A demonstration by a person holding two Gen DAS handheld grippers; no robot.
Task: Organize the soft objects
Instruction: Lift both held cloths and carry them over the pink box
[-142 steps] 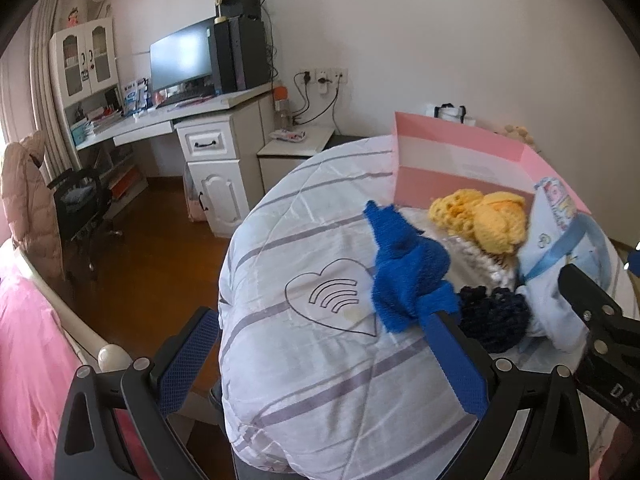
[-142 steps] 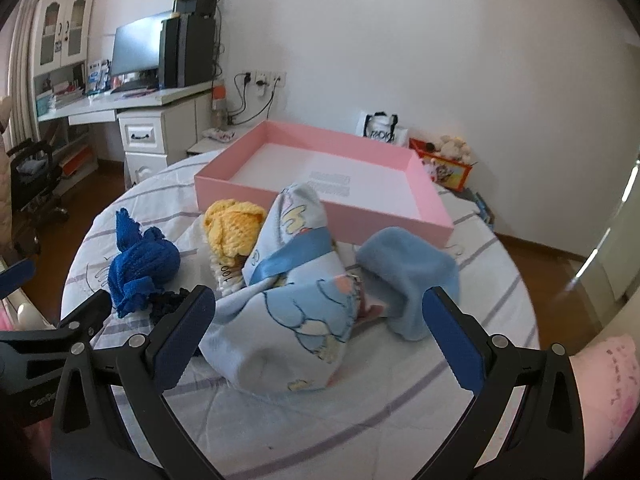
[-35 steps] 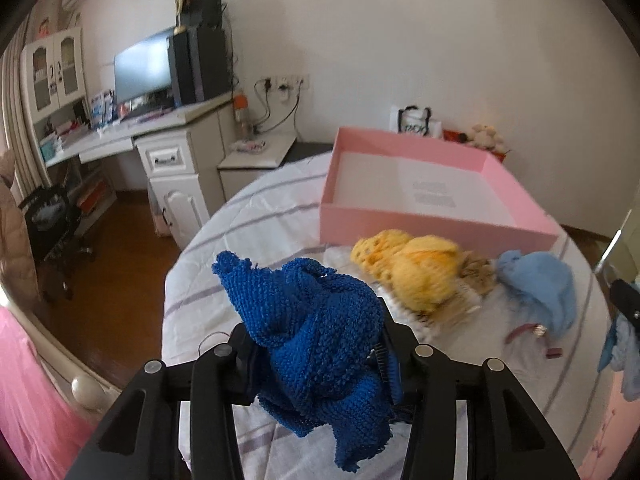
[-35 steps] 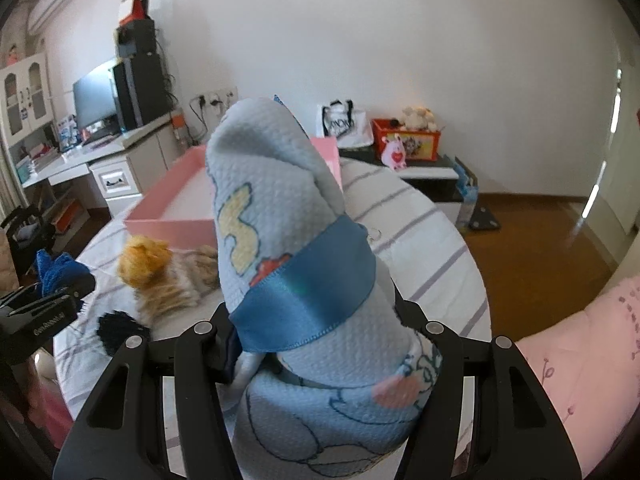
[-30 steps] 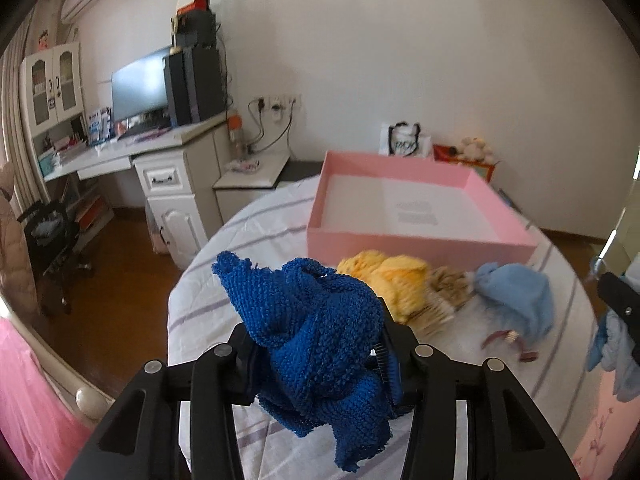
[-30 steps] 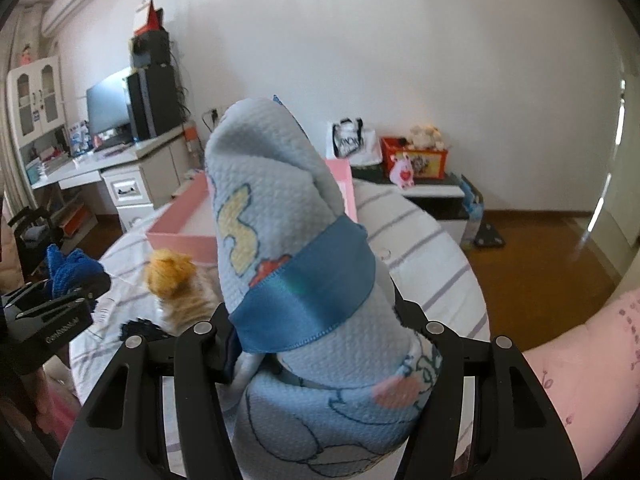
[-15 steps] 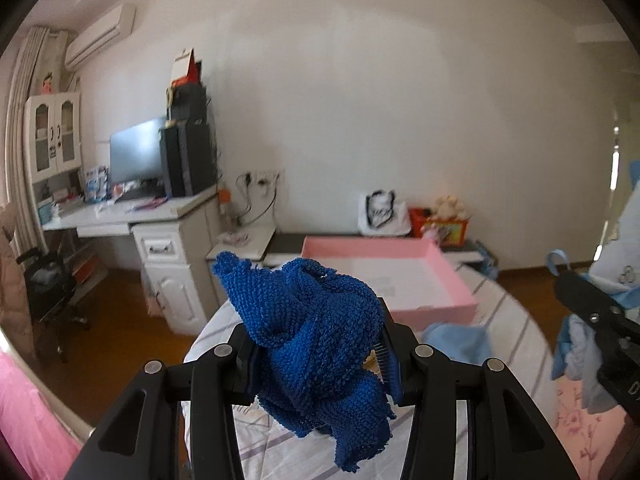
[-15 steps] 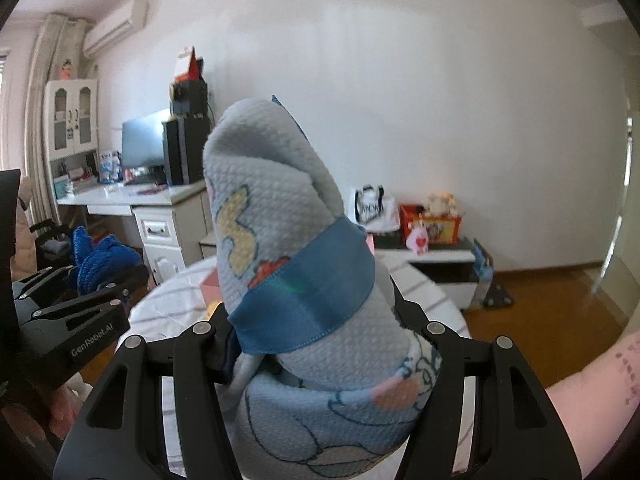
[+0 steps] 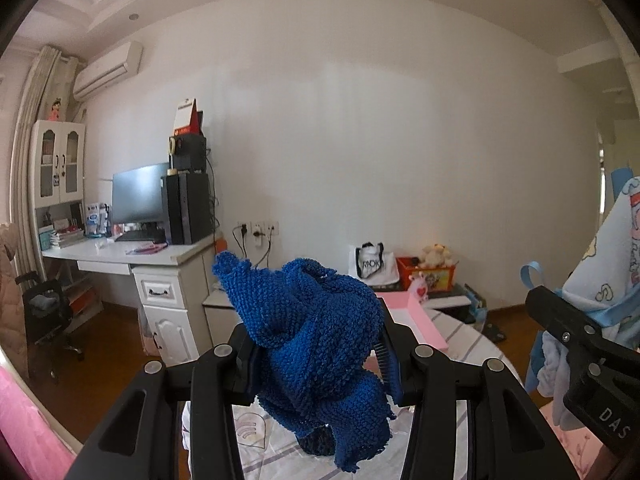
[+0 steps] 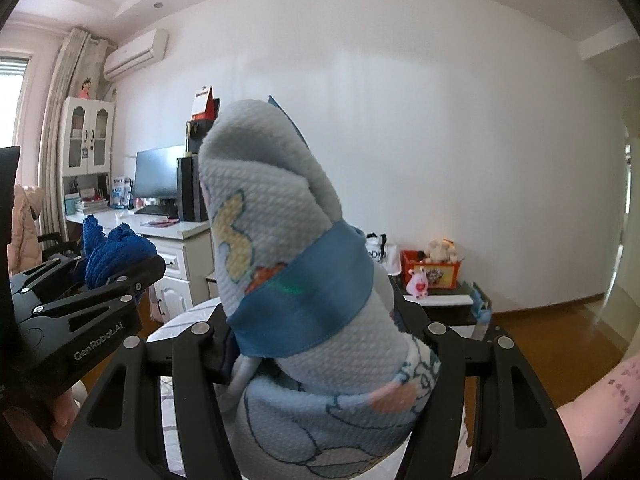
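Blue knit [image 9: 316,336] sits clamped between left fingers [image 9: 394,364]; blanket [image 10: 288,264] between right fingers [image 10: 416,320].

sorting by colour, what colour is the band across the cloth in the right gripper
Medium blue band on the pale blue cartoon-print cloth; clearest in the right wrist view.

Pink box [image 9: 420,316] mostly hidden behind blue knit piece [image 9: 316,340]. Dark item [image 9: 318,442] beneath it unidentifiable. Patterned cloth [image 10: 304,280] cut off by bottom edge.
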